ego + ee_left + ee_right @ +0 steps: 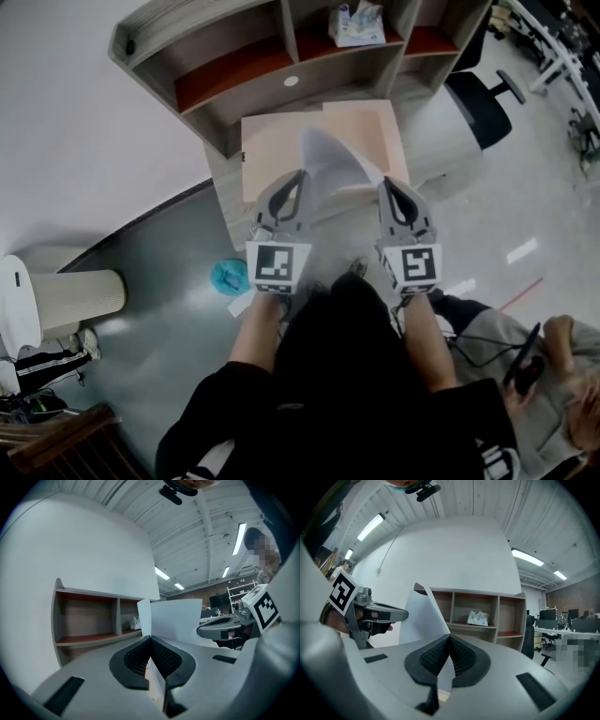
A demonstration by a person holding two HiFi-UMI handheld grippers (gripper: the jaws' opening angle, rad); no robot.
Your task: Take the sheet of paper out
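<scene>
Pinching the sheet of paper [330, 161] at its near edge, left gripper [301, 176] and right gripper [385, 184] are fully closed on it. 2 grips likely prevent sagging.

What we cannot see
The sheet [330, 161] covers part of the pink board [272, 152]; we find the white pack [357, 24] on the shelf [187, 26] too small to name.

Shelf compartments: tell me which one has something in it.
The middle compartment of the grey wooden shelf unit: a crumpled white packet lies there; the left compartment and the right compartment look bare.
</scene>
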